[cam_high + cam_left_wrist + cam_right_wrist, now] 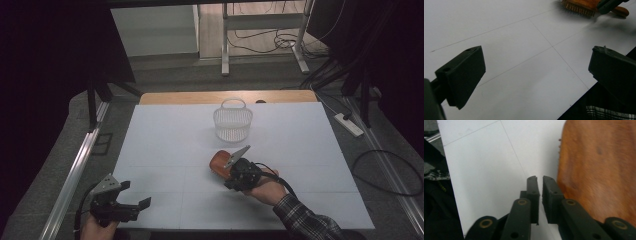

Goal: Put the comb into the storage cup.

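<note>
The brush (220, 163) lies on the white tabletop (165, 145), near the middle, not lifted. The right gripper (540, 185) rests just beside its wooden back, jaws nearly closed on nothing — no grasp made. The left gripper (534, 75) hovers released near the front corner. The basket (233, 121) stands apart, apparently empty — likely everything remains.

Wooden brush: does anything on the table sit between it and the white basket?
Nothing visible does. In the high view, bare white table separates the wooden brush from the basket beyond it. The right gripper sits at the brush's near side.
</note>
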